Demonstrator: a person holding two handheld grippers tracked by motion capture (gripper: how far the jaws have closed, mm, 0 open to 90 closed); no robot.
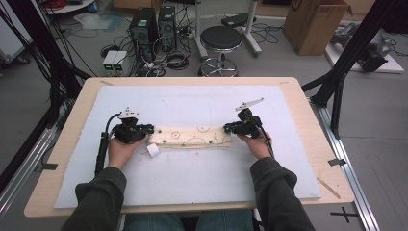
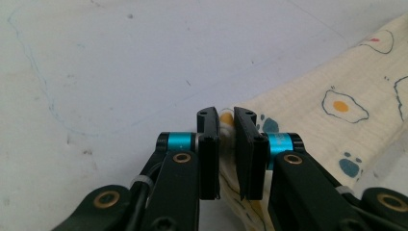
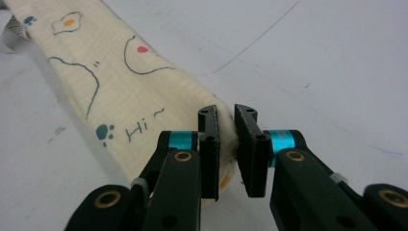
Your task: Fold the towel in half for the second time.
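A folded cream cloth printed with fried eggs is being held stretched out in a narrow band over the white mat on the counter. Its left end is being pinched between the narrowed left tongs, and its right end is being gripped likewise by the right tongs. A small white tag is lying just beside the cloth's near edge.
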